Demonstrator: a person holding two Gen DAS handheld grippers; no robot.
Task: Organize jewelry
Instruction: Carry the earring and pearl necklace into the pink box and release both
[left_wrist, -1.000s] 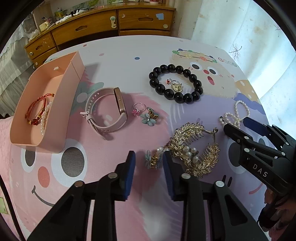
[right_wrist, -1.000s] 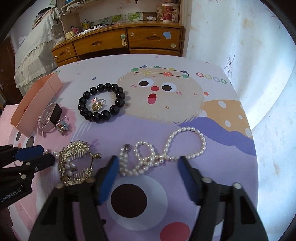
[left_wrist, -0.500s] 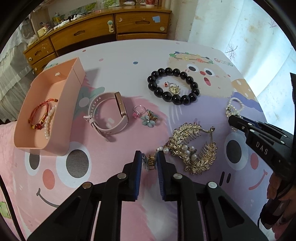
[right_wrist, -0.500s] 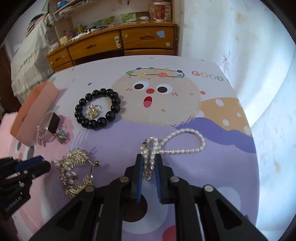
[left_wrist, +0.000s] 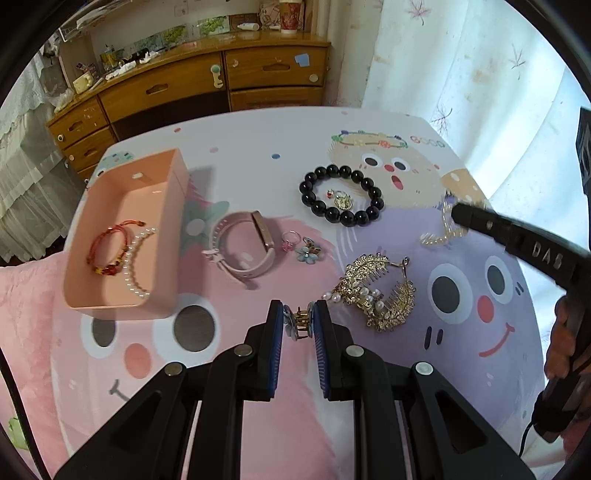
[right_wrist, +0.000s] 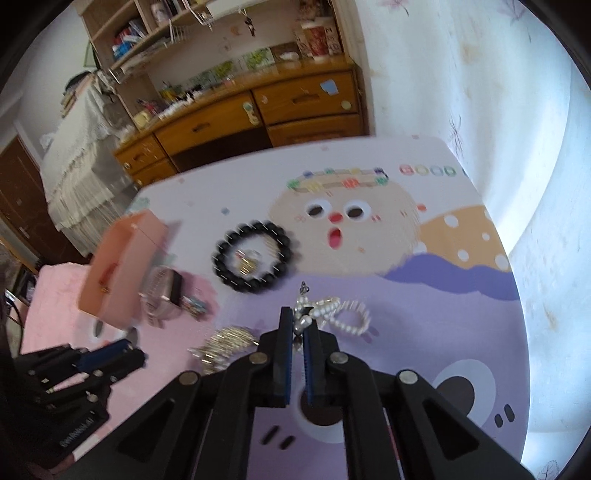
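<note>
My left gripper (left_wrist: 298, 322) is shut on a small blue flower hair clip (left_wrist: 295, 320) and holds it above the mat. My right gripper (right_wrist: 298, 325) is shut on a white pearl necklace (right_wrist: 334, 310), whose loops hang from the fingertips; it also shows in the left wrist view (left_wrist: 441, 236). A pink open box (left_wrist: 122, 229) at the left holds a red cord bracelet (left_wrist: 109, 247) and a pearl bracelet (left_wrist: 135, 266). A pink watch (left_wrist: 242, 247), a pink ring (left_wrist: 288, 240), a second flower clip (left_wrist: 308, 253), a black bead bracelet (left_wrist: 341, 194) and a gold hair comb (left_wrist: 376, 291) lie on the mat.
A small gold pendant (left_wrist: 341, 199) lies inside the black bead bracelet. The cartoon-print mat (left_wrist: 258, 155) covers the table. A wooden dresser (left_wrist: 207, 81) stands behind the far edge, a white curtain (left_wrist: 461, 66) to the right.
Both grippers closed from open, the left on the flower clip, the right on the pearl necklace, and both have lifted their items off the mat.
</note>
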